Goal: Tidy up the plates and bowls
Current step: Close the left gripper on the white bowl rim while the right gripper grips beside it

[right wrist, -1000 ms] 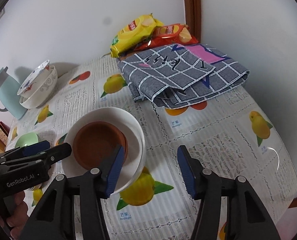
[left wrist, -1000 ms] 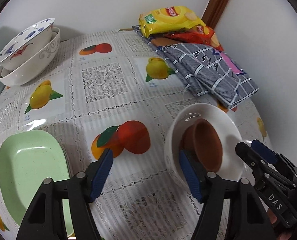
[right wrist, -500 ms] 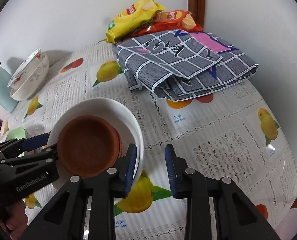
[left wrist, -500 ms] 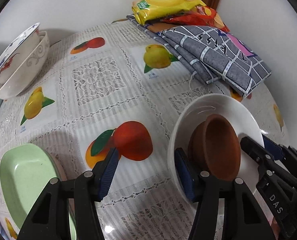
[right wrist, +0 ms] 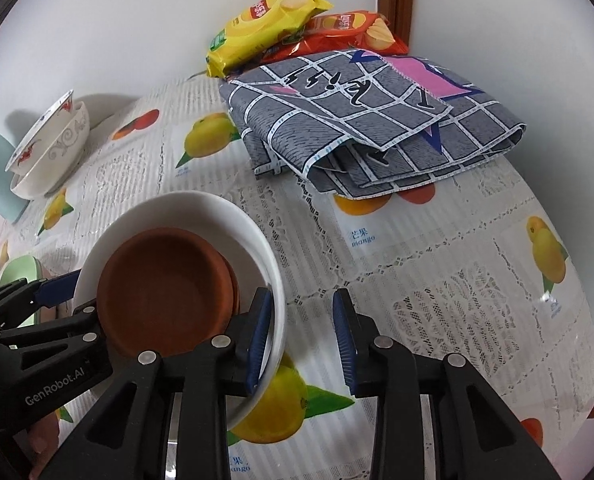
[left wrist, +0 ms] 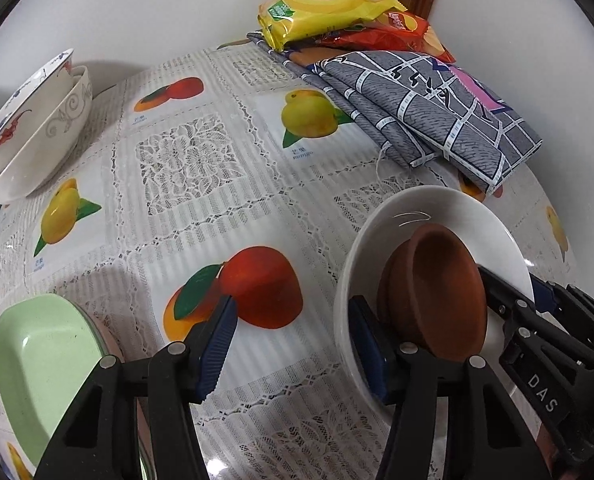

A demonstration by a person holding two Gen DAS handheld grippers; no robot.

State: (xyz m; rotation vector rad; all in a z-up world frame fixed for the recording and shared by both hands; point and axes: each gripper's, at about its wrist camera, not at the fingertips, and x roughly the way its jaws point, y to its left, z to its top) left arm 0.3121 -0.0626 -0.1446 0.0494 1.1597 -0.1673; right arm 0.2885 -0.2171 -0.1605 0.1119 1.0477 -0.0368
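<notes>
both claws straddle the white bowl's rim

the right gripper (right wrist: 303, 344) has its jaws apart, the left pad inside the white bowl (right wrist: 217, 208) against the wall, the right pad outside and clear of it – so the rim sits between them, not yet pinched. the left gripper (left wrist: 293, 350) is also spread wide: one pad reaches into the bowl on the opposite side, beside the brown clay dish (left wrist: 437, 292), the other hangs over the fruit-print tablecloth (left wrist: 185, 168).

the clay dish sits nested inside the white bowl, tilted against its wall. the bowl looks tipped, though whether it is lifted off the cloth cannot be told.

further out on the left, a pale green plate (left wrist: 37, 356) lies near the table edge, and two stacked patterned bowls (left wrist: 29, 136) stand at the far corner. a folded grey checked cloth (right wrist: 369, 120) and two chip bags (right wrist: 265, 24) lie by the wall.

glazed ceramic is likely slick, stiff and breakable, and the loose dish adds weight and may slide – a firm pinch on the rim at opposite sides, kept level, seems the safest hold.
</notes>
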